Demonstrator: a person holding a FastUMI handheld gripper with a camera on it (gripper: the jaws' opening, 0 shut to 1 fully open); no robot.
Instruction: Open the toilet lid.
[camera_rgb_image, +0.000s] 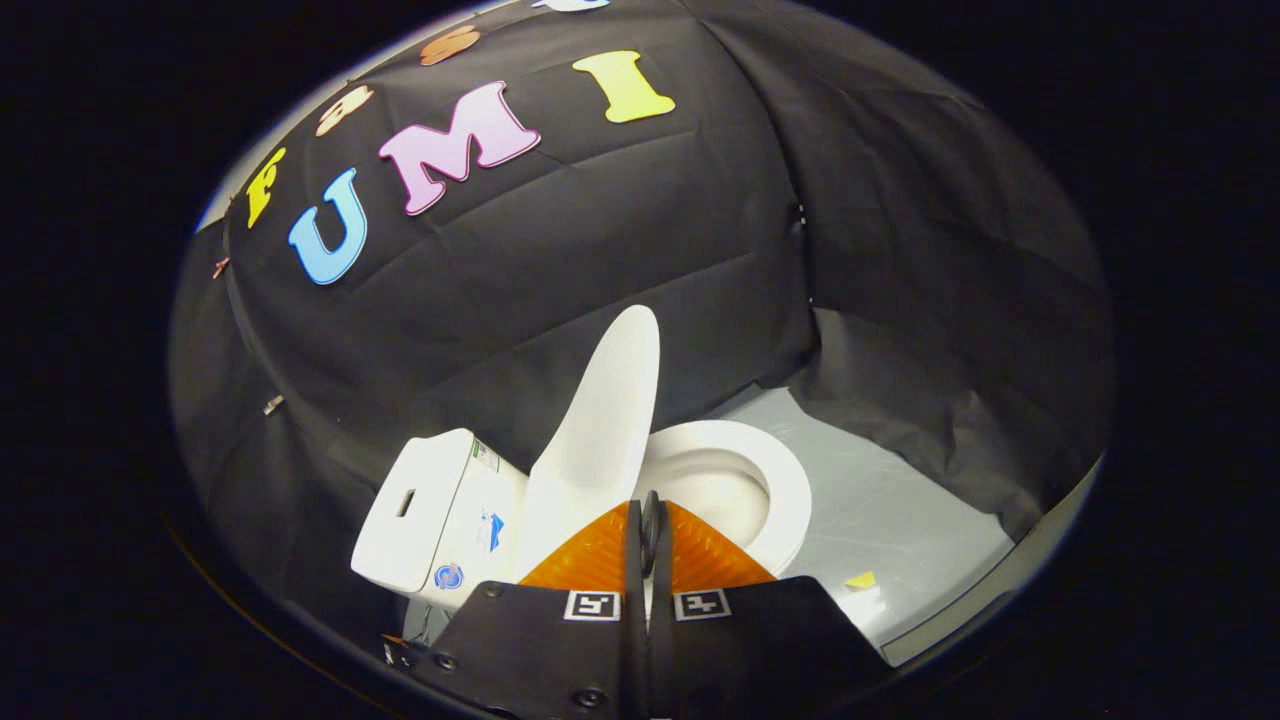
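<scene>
Your gripper (648, 515) has its two fingers pressed together, nothing pinched between them. The tips sit at the lower edge of the raised toilet lid (600, 420); whether they touch it cannot be told from here.

The lid stands just ahead of your fingers and slightly to their left, swung up off the seat (785, 490). It is near upright but appears tilted. Its long axis runs from the hinge end, down by your fingertips, up and away to the rounded free end, which points at the booth wall above. You see it partly edge-on, its broad face turned toward the tank side.

Beyond and right of the fingers the seat ring and bowl (715, 485) lie open to view, which fits a lid already lifted clear. Left of the fingers sits the tank unit (425, 515).

Judgement: closed fingers suit a push or nudge, not a grasp; a thin panel like this rotates on its hinge under light pressure. The task looks nearly complete. Remaining risk is the lid dropping forward if not leaned past vertical.

A small yellow scrap (861, 579) lies on the floor (900, 510), right of the gripper.
</scene>
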